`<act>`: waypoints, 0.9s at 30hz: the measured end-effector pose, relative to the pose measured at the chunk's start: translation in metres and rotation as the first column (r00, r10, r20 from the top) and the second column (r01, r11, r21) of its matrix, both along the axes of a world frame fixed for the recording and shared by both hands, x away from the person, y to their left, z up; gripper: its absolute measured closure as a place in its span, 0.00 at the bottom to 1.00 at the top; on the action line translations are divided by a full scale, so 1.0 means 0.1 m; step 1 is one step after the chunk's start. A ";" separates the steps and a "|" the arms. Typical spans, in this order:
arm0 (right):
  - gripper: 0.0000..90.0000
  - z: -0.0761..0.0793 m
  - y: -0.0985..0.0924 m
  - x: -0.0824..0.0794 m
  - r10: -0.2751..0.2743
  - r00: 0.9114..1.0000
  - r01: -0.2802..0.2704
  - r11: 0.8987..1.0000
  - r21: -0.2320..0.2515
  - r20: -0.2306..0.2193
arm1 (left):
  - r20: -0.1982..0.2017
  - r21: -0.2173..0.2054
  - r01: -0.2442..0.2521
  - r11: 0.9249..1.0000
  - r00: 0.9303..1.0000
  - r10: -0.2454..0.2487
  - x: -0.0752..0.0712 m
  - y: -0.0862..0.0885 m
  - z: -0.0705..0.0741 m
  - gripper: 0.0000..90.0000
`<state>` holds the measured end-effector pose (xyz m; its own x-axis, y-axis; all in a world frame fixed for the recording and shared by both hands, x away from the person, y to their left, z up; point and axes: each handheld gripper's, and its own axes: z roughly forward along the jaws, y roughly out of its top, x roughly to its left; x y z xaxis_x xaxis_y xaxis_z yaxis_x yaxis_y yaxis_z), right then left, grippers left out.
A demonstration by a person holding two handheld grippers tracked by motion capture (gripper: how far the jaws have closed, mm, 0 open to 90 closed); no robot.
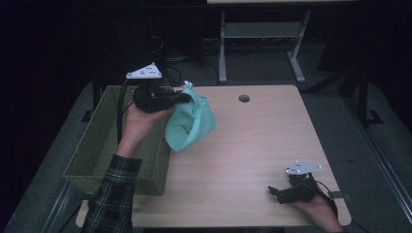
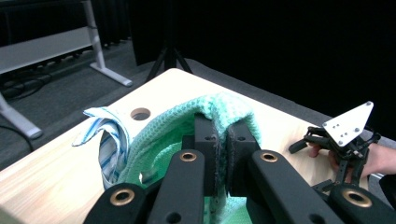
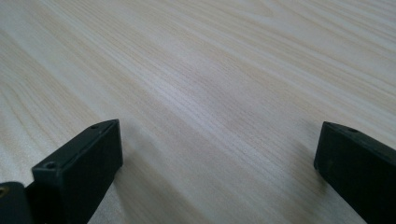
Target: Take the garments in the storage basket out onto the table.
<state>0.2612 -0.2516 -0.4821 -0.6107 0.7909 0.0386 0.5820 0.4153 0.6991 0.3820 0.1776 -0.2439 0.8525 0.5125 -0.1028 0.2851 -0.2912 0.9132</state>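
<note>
Mint green knitted cloth [image 1: 190, 124], bunched, hanging above table

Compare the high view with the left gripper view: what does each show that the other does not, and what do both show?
High view alone: the green basket at the table's left and the plaid sleeve. Left gripper view alone: the jaws shut close-up on the mint cloth, plus a blue-striped white cloth. Both: the cloth held by the left gripper, the right gripper and the table's hole.
</note>
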 end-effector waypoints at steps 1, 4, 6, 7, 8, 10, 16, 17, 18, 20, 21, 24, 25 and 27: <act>0.01 0.00 0.00 0.00 0.000 1.000 0.000 1.000 0.000 0.000 | -0.001 -0.003 0.007 1.000 1.000 -0.007 0.00 -0.04 -0.01 0.95; 0.01 0.00 0.00 0.00 0.001 1.000 -0.001 1.000 0.000 0.000 | -0.004 0.002 0.029 1.000 1.000 -0.029 0.01 -0.16 -0.05 0.95; 0.01 0.00 0.00 0.00 0.000 1.000 0.000 1.000 0.000 0.000 | -0.006 0.003 0.040 0.999 0.999 -0.040 0.01 -0.23 -0.08 0.95; 0.01 0.00 0.00 0.00 0.001 1.000 -0.001 1.000 0.000 0.000 | -0.007 0.011 0.047 0.999 0.999 -0.047 0.02 -0.26 -0.10 0.95; 0.01 0.00 0.00 0.00 0.001 1.000 -0.001 1.000 0.000 0.000 | -0.007 0.016 0.049 0.999 0.999 -0.049 0.02 -0.31 -0.12 0.95; 0.01 0.00 0.00 0.00 0.000 1.000 0.000 1.000 0.000 0.000 | -0.015 0.014 0.059 0.998 0.998 -0.059 0.01 -0.39 -0.16 0.95; 0.01 0.00 0.00 0.00 0.002 1.000 -0.002 1.000 -0.001 0.003 | -0.036 0.018 0.085 0.996 0.996 -0.084 0.02 -0.59 -0.31 0.95; 0.01 0.00 0.00 0.00 0.002 1.000 -0.002 1.000 -0.001 0.004 | -0.041 0.016 0.088 0.996 0.995 -0.087 0.01 -0.62 -0.32 0.95; 0.01 0.00 0.00 0.00 0.002 1.000 -0.002 1.000 -0.001 0.003 | -0.042 0.018 0.091 0.996 0.995 -0.090 0.01 -0.65 -0.35 0.95; 0.01 0.00 0.00 0.00 0.002 1.000 -0.002 1.000 -0.001 0.003 | -0.042 0.024 0.099 0.995 0.994 -0.098 0.01 -0.73 -0.40 0.95; 0.01 0.00 0.00 0.00 0.002 1.000 -0.002 1.000 -0.001 0.004 | -0.045 0.029 0.102 0.994 0.994 -0.101 0.01 -0.76 -0.41 0.95; 0.01 0.00 0.00 0.00 0.002 1.000 -0.002 1.000 -0.001 0.003 | -0.050 0.040 0.112 0.993 0.993 -0.110 0.00 -0.87 -0.48 0.95; 0.01 0.00 0.00 0.00 0.002 1.000 -0.002 1.000 -0.001 0.003 | -0.049 0.039 0.115 0.993 0.992 -0.113 0.00 -0.89 -0.49 0.95; 0.01 0.00 0.00 0.00 0.002 1.000 -0.002 1.000 -0.001 0.003 | -0.057 0.046 0.123 0.991 0.991 -0.120 -0.01 -0.96 -0.55 0.95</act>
